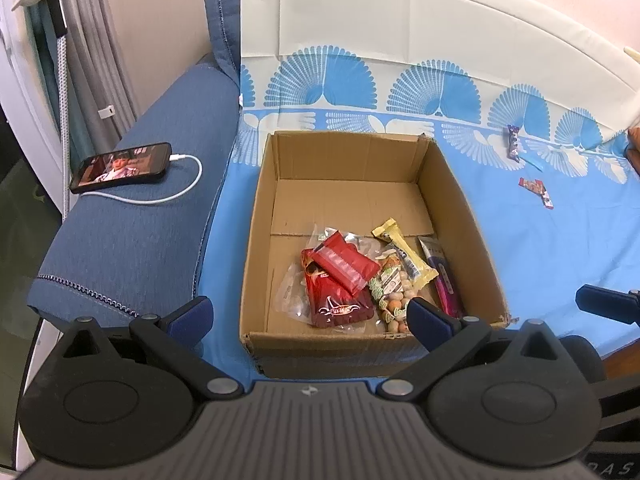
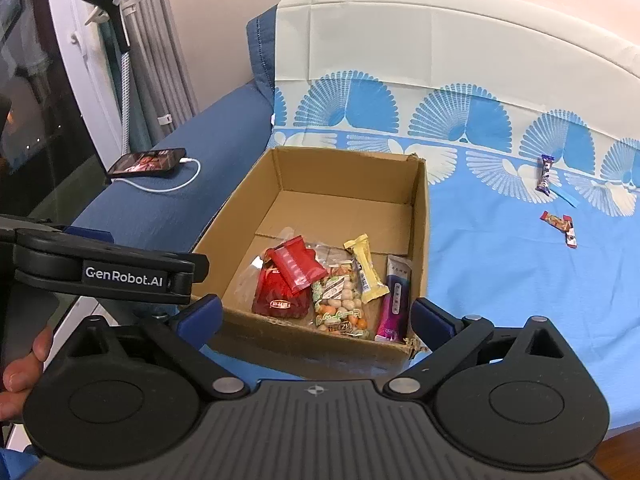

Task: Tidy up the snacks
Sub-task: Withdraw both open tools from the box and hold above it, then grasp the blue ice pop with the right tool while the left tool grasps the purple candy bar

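Both my grippers hang empty above the near rim of the cardboard box [image 1: 452, 184]. My left gripper [image 1: 308, 316] has its jaws spread wide with nothing between them; my right gripper [image 2: 316, 314] stands likewise parted and bare.

Contents of the box, lower centre of both views: a red packet [image 1: 346, 262] lying across a larger dark red pouch [image 1: 340, 300], a clear bag of mixed nuts [image 1: 390, 292], a yellow bar [image 1: 404, 254] and a purple stick pack [image 1: 444, 280] against the right wall.

Outstanding items, on the blue bedsheet [image 2: 500, 280] well apart from the box, right of frame: a purple-wrapped candy [image 2: 545, 174] and, below it, a red-wrapped snack [image 2: 560, 227].

Judgement: the step in hand is collecting those two. My right gripper sits nearer; I should approach the red-wrapped snack low, jaws straddling its short width, and close gently, since thin wrappers slip on soft fabric.

Writing: "GenRobot.AI" reads clearly on the left gripper's side in the right wrist view. Printing on the snack wrappers is too small to read. A phone [image 1: 122, 166] on charge lies on the blue cushion at left.
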